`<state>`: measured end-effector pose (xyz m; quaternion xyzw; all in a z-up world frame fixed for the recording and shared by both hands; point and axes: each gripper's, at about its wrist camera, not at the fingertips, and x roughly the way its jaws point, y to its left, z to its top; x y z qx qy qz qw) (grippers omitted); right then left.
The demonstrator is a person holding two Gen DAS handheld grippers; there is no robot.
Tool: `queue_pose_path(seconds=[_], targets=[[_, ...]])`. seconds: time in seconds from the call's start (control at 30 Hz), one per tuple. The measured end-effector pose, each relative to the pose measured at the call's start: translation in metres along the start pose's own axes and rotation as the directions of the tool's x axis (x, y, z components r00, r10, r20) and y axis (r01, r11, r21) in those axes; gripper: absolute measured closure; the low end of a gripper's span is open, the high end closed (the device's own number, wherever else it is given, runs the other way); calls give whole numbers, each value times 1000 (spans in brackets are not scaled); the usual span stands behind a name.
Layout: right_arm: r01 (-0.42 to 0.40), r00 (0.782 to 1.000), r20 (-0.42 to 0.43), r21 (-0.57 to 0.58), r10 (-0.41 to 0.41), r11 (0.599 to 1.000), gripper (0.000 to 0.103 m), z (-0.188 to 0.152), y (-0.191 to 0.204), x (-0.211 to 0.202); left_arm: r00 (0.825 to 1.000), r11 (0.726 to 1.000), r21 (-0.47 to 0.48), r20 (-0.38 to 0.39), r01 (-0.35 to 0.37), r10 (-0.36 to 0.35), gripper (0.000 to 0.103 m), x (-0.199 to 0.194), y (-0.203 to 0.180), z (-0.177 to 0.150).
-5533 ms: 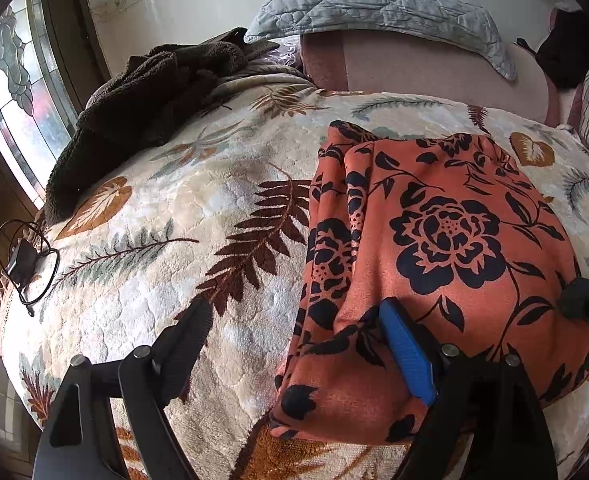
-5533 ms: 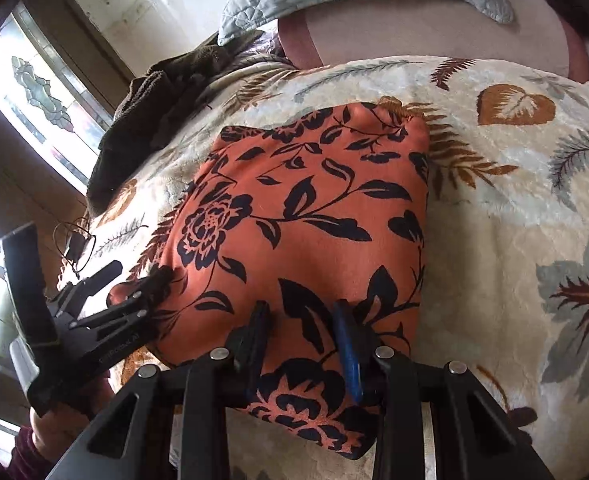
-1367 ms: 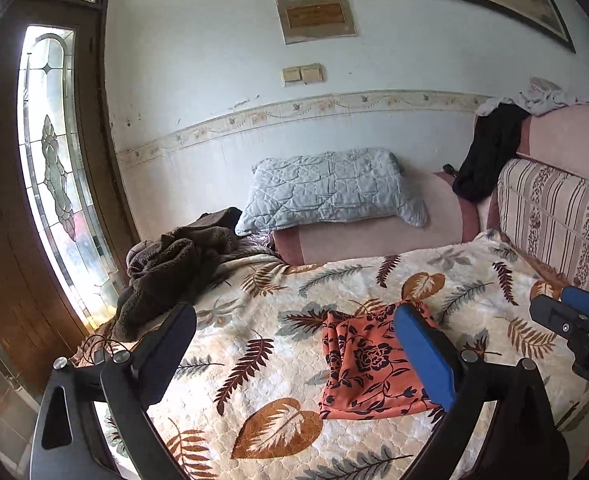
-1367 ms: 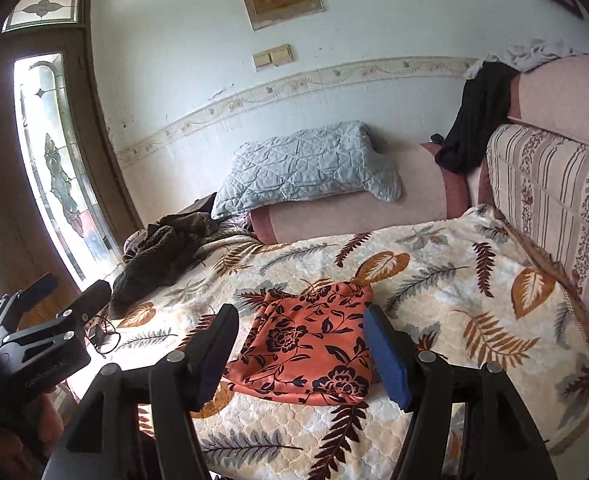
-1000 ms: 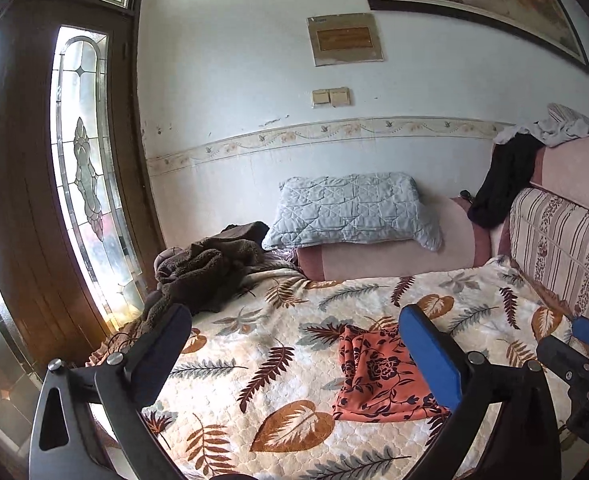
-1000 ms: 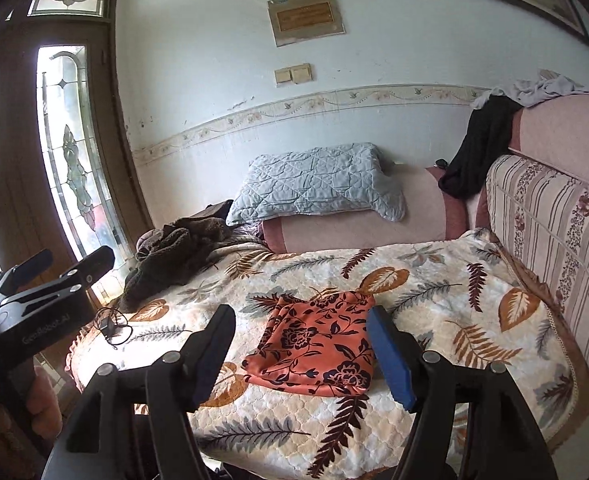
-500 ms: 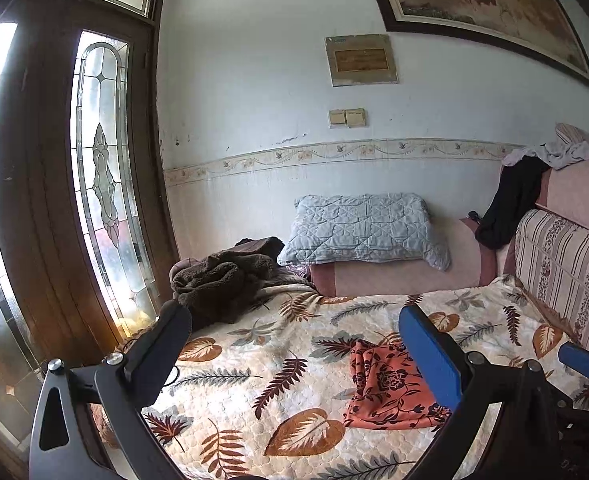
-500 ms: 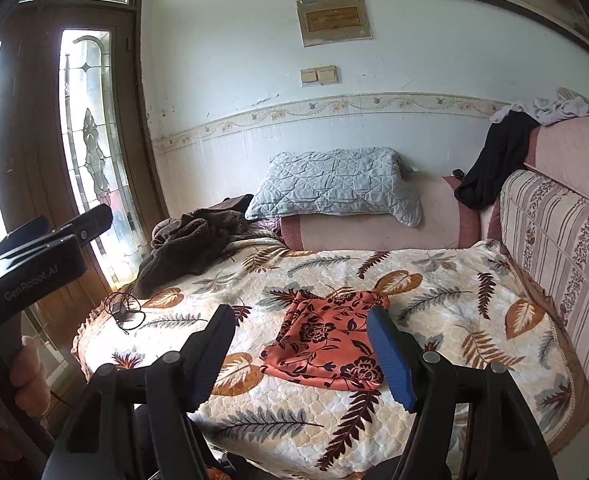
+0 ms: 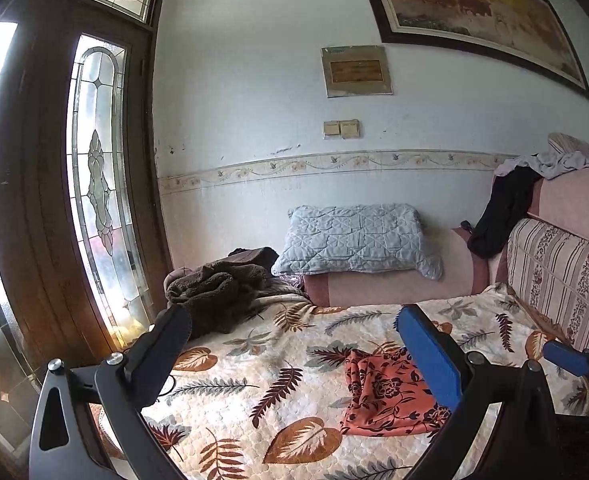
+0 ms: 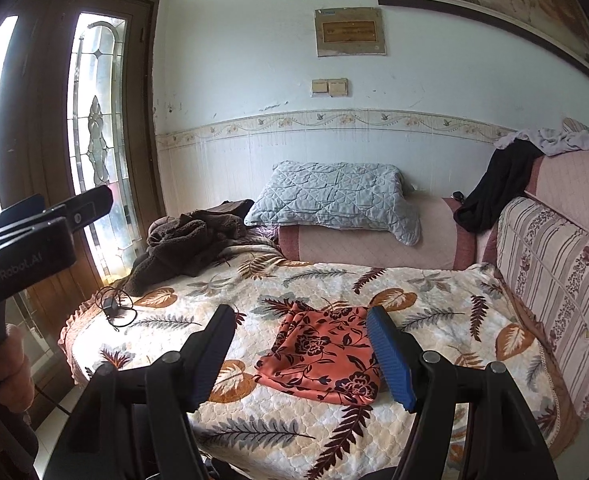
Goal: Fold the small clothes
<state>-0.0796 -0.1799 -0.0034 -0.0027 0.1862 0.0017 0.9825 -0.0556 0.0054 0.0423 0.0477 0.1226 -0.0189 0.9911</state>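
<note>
A folded orange cloth with a black flower print (image 10: pixel 326 356) lies flat on the leaf-patterned blanket (image 10: pixel 434 320) of the bed. My right gripper (image 10: pixel 300 314) hangs open well back from the bed's near edge, with nothing between its fingers. The cloth shows through its gap from a distance. In the left wrist view the same cloth (image 9: pixel 382 396) lies low and right of centre, partly behind the blue pad (image 9: pixel 430 356). My left gripper (image 9: pixel 292 314) is also open and holds nothing. A person's hand (image 10: pixel 10 364) holds it at the left edge of the right wrist view.
A brown fleece garment (image 10: pixel 190 240) is heaped at the bed's far left corner, with a black cable (image 10: pixel 114 306) near it. A grey quilted pillow (image 10: pixel 334 196) leans on the pink bolster. A black garment (image 10: pixel 494 188) hangs over the striped sofa back (image 10: pixel 554 264). A wooden glazed door (image 9: pixel 94 200) stands left.
Both grippers have drawn back from the cloth, where they stood earlier, to well off the bed, and risen a little. The folded cloth has stayed in place.
</note>
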Motion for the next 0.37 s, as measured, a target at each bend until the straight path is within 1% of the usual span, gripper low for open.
queue_pose_path(seconds=[0.17,0.3,0.37], targets=[[2,1000,-28,1,-2,1000,31,-2,-1,16,1000,1000,-6,-10,7,-7,0,12,1,0],[1,998,-57,11,-1,1000,31,-4,-8,37,1000,1000,-16,-21,21,-21,0,31,1,-5],[-2,997,-80,22,4,1000,31,-4,-17,53,998,1000,-20,-56,22,-23,0,50,1,-9]])
